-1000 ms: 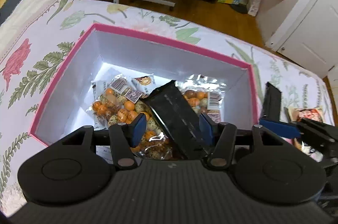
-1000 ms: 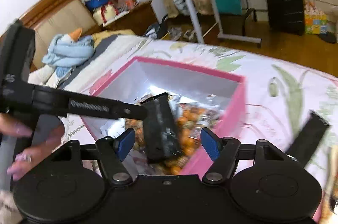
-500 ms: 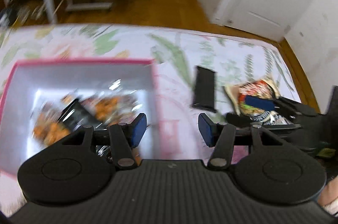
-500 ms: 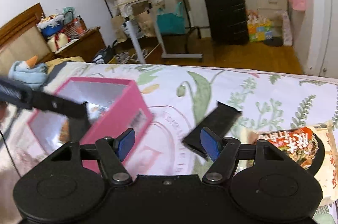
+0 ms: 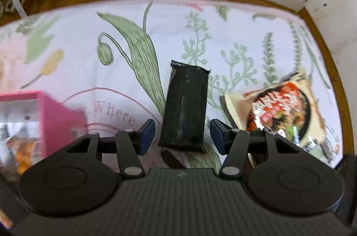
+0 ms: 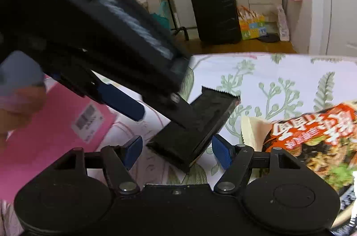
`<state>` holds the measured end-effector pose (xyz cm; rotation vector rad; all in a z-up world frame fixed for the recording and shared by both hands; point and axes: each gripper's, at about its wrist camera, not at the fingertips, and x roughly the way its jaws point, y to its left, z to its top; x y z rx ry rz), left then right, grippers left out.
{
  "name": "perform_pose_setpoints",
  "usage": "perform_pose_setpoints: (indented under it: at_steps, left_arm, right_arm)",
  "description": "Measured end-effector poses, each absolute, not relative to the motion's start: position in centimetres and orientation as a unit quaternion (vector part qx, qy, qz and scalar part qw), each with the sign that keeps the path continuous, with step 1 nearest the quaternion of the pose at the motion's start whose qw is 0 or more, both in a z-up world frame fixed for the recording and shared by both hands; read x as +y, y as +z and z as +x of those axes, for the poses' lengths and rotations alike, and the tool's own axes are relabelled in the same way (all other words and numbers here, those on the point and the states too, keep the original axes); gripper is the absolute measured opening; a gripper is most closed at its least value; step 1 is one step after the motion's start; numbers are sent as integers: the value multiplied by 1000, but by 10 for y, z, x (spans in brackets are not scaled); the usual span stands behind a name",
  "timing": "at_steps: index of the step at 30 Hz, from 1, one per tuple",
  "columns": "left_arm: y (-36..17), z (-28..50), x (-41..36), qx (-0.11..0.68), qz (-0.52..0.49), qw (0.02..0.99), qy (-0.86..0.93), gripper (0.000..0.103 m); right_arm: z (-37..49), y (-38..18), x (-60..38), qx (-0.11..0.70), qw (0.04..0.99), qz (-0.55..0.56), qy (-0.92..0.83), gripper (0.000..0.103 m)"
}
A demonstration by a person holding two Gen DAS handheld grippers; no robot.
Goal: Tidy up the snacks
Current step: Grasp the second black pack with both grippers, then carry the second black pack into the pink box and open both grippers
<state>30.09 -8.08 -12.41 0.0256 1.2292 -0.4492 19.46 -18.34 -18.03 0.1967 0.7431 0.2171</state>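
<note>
The black snack packet [image 5: 184,106] lies flat on the floral bedspread [image 5: 73,40], its near end between the spread jaws of the left gripper [image 5: 182,133], which touch nothing. Just right of it sits a noodle bag [image 5: 279,111]; to the left, the pink box [image 5: 60,111] (snacks inside, blurred). In the right wrist view the left gripper's body crosses above the packet, hiding its far left part. The right gripper [image 6: 177,152] is also wide apart and empty, with the packet's end between its fingers. Beyond, a black suitcase [image 6: 215,13] stands on the wooden floor.
</note>
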Motion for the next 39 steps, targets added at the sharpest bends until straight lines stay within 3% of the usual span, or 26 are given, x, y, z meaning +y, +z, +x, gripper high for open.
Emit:
perform_pose_setpoints:
  at_steps: [5, 6, 8, 16, 29, 39]
  left_arm:
    - [-154, 306, -91, 591, 34, 782, -196, 54]
    - [-154, 306, -91, 594, 29, 778, -204, 49]
    - [-153, 303, -90, 597, 30, 772, -214, 48]
    - [-141, 280, -89, 597, 53, 768, -226, 46]
    - [-60, 208, -53, 571, 70, 779, -247, 47]
    - [-9, 170, 51, 537, -13, 808, -242, 47]
  right_arm:
    - [198, -189, -184, 353, 919, 112, 133, 79]
    - [197, -189, -188, 350, 918, 124, 137, 79]
    - [197, -188, -192, 352, 916, 131, 141, 71]
    - [183, -173, -189, 371, 905, 135, 155, 68]
    - [130, -95, -156, 373, 904, 109, 179, 68]
    - [103, -51, -105, 327, 902, 96, 265, 68]
